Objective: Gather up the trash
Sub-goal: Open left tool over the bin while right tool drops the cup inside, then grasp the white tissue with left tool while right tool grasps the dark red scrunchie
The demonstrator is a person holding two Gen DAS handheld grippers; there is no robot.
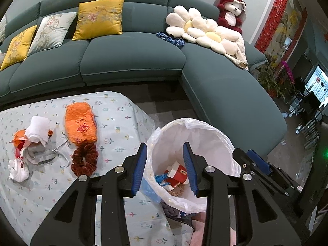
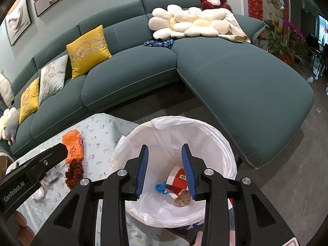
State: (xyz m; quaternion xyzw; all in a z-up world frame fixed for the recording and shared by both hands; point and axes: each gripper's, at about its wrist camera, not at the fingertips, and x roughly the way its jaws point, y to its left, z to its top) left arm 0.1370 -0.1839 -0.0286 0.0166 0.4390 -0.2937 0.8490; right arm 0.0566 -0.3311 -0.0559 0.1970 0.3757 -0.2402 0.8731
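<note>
Blue fingers [image 1: 141,165] of left gripper [image 1: 165,167] parted at lower centre of left view, nothing between pads, hanging over near rim of trash bin. Fingers [image 2: 143,169] of right gripper [image 2: 165,170] likewise released and empty, lower centre of right view, above bin mouth.

Behind, filling upper half of both views: teal sofa [image 1: 131,61], bearing yellow cushions [image 1: 99,18] at upper left, white flower cushions [image 1: 196,28] at upper right, red plush bear [image 1: 230,13] above them.

Lower left of left view: counter [image 1: 114,110] under pale flower-print cloth. Just beside its right edge, lower centre: trash bin [image 1: 205,131] lined with white bag, open. At bin's bottom: red-and-white carton [image 2: 179,179], blue scrap [image 2: 161,187] to its left, brown piece [image 2: 183,199] below.

On counter, left of bin: orange crumpled wrapper [image 1: 81,123]; touching its lower end, dark red scrunchie [image 1: 85,158]. Further left: heap of white tissue [image 1: 39,130] over orange and red scraps, thin wire hanger [image 1: 61,149] between heap and wrapper, small white wad [image 1: 18,173] below heap.
</note>
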